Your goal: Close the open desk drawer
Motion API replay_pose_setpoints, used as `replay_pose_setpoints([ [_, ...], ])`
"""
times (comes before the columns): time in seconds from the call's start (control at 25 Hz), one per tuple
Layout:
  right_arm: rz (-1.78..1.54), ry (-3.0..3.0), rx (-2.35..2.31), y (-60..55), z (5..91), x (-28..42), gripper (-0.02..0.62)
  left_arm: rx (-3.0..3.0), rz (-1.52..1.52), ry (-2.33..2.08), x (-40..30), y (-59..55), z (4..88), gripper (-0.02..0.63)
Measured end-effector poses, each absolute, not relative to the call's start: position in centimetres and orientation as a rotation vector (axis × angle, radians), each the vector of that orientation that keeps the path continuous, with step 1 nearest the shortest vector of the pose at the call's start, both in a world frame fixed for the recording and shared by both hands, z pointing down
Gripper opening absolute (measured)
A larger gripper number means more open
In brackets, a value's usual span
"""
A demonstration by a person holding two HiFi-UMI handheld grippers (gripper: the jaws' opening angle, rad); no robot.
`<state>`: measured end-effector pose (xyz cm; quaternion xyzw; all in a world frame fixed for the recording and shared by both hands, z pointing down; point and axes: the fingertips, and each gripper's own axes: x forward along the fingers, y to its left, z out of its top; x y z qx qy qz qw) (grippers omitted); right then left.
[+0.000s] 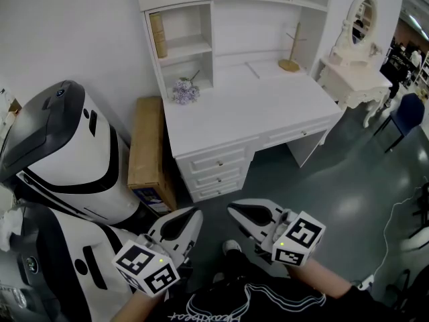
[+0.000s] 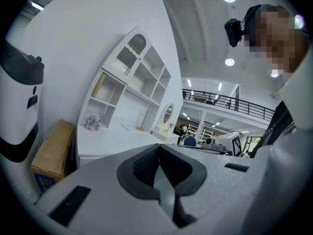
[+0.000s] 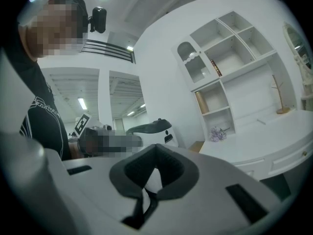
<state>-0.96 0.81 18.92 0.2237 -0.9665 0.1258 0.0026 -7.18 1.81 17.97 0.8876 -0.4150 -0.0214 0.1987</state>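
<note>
The white desk [image 1: 248, 106] with a shelf unit stands ahead, well beyond both grippers. A stack of three drawers [image 1: 213, 173] sits under its left half, and a shallow drawer [image 1: 297, 134] under its right half. From this distance I cannot tell which drawer stands open. My left gripper [image 1: 194, 213] is low at the bottom, jaws closed together with nothing between them. Beside it, my right gripper [image 1: 232, 208] is also shut and empty. The desk top [image 2: 105, 141] shows in the left gripper view above the closed left gripper [image 2: 158, 150], and the desk [image 3: 274, 141] lies right of the shut right gripper [image 3: 155, 150].
A large white and black machine [image 1: 67, 153] stands close on the left. A cardboard box [image 1: 147, 149] leans between it and the desk. Purple flowers [image 1: 186, 91] and a wooden stand [image 1: 290, 52] sit on the desk. A white vanity table [image 1: 352, 79] and a blue chair [image 1: 406, 113] stand at right.
</note>
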Motion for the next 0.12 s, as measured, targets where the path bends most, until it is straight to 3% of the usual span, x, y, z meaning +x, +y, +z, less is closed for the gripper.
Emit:
replay_pose_setpoints([
  [0.12, 0.402, -3.033, 0.701, 0.2, 19.04, -0.79, 0.006, 2.487, -0.049, -1.159, -6.8, 1.14, 18.03, 0.005],
])
